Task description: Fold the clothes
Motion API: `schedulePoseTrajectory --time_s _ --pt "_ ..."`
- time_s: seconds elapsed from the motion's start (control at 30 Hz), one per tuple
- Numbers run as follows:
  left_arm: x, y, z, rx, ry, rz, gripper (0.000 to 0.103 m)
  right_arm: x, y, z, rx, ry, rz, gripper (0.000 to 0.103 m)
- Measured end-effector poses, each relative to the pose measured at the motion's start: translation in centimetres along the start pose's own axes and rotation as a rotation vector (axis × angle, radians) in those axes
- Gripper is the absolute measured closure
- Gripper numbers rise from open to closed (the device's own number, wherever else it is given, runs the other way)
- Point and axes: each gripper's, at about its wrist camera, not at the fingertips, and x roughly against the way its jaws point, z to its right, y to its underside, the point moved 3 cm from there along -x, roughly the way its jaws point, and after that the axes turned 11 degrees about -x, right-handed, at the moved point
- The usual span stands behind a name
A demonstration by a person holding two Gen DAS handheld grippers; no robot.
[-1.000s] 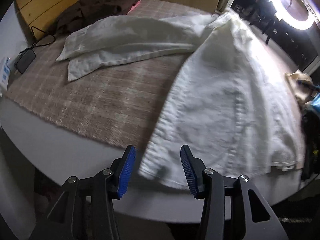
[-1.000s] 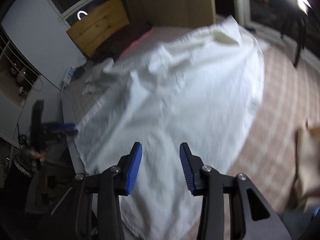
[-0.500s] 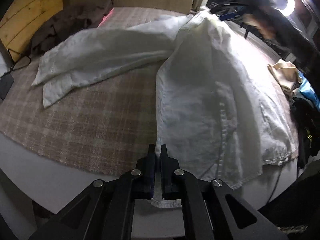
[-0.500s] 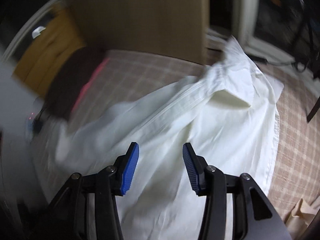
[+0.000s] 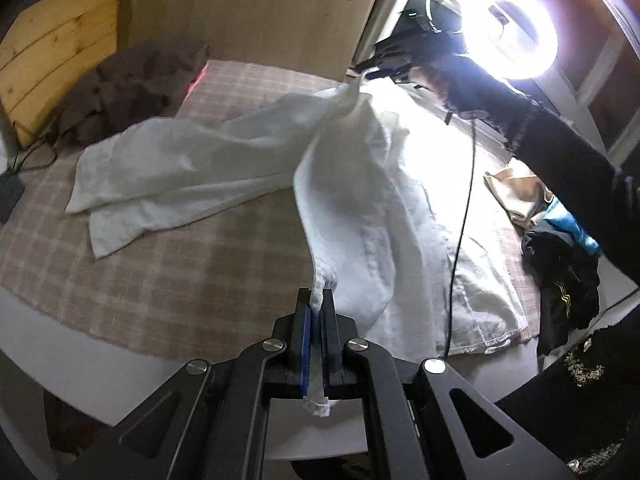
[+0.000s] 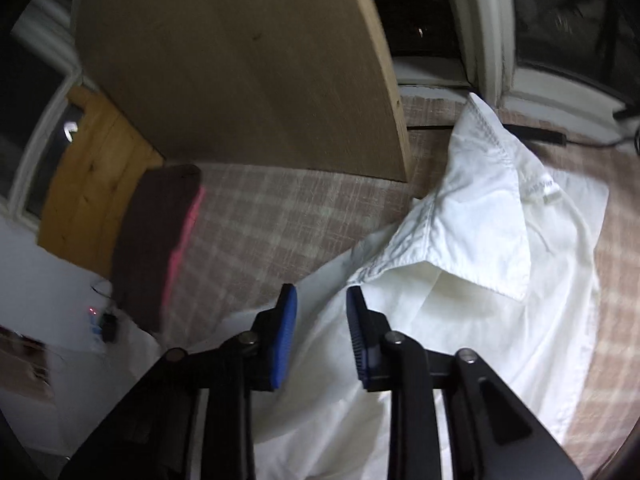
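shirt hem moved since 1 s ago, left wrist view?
Yes. The white shirt hem, earlier flat near the plaid cloth edge, is now pinched in the left gripper and lifted off it.

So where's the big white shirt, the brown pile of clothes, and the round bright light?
white shirt (image 5: 360, 200): left wrist view, on its body panel.
brown pile of clothes (image 5: 128, 84): left wrist view, middle of the heap.
round bright ring light (image 5: 548, 36): left wrist view, on its glowing rim.
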Motion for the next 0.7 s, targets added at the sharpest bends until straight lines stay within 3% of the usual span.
schedulePoseTrajectory --time_s 0.1,0.2,0.23,0.27,0.3,0.4,0.53,0.7 --pt "-0.2 -0.3 0.7 -0.020 0.001 -0.011 0.100 -1.2 0.4 0.3 -0.003 0.072 -0.062 0.077" --pt "-0.1 -0.6 1.5 -0.030 0.017 -0.014 0.100 -1.9 0.8 -0.3 0.039 0.061 -0.057 0.078" --pt "-0.1 -0.6 1.8 -0.033 0.022 -0.015 0.100 -2.1 0.9 -0.6 0.059 0.059 -0.051 0.083" --pt "-0.1 -0.7 2.0 -0.036 0.027 -0.016 0.100 -2.2 1.0 -0.8 0.078 0.055 -0.044 0.102" --pt "0.2 -0.9 2.4 -0.032 0.041 -0.011 0.100 -1.6 1.0 -1.1 0.091 0.047 -0.022 0.101" --pt "2.0 -1.5 4.7 -0.052 0.113 0.026 0.100 1.1 0.8 -1.5 0.135 0.006 0.048 0.102" --pt "3.3 -2.8 10.1 -0.164 0.209 0.039 0.100 6.9 0.5 -0.3 0.183 -0.010 0.144 0.102" --pt "-0.4 -3.8 18.0 -0.298 0.396 -0.023 0.100 10.3 -0.1 3.5 0.179 0.075 0.200 0.102"
